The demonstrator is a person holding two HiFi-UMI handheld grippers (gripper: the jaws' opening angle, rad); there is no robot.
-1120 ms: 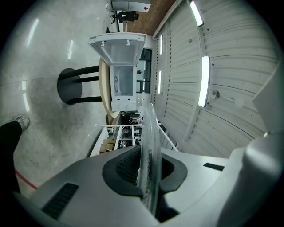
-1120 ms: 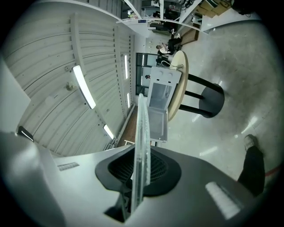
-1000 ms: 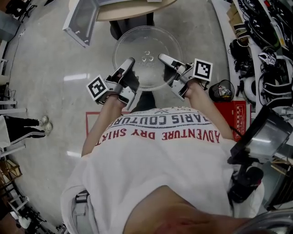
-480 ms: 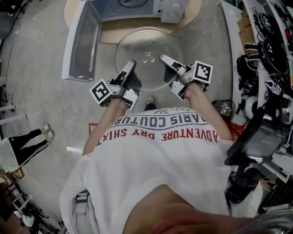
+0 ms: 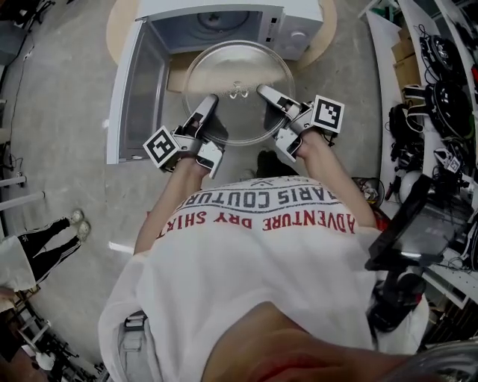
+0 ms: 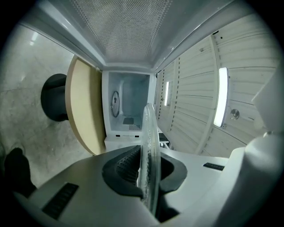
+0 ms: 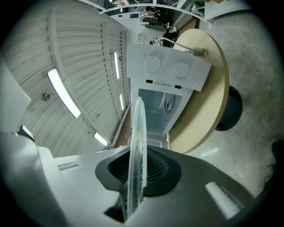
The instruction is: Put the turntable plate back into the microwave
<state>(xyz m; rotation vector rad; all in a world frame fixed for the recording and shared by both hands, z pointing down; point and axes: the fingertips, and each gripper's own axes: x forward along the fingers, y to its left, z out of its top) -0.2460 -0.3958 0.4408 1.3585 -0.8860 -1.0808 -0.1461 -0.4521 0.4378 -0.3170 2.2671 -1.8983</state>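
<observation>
We bring the turntable plate (image 5: 239, 74) to the open microwave (image 5: 224, 22); it is not inside yet.
The microwave stands on a round desk (image 5: 118, 30) with its door (image 5: 134, 89) swung wide. We hold the plate level just before the opening, and the fingers of our left gripper (image 5: 210, 101) and right gripper (image 5: 264, 92) each pinch its near rim. Sliding it in and seating it remain.

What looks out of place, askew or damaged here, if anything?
Nothing stands out. The glass turntable plate looks whole, clamped at its near rim by the left gripper and right gripper, in front of the open microwave, its door swung wide.
</observation>
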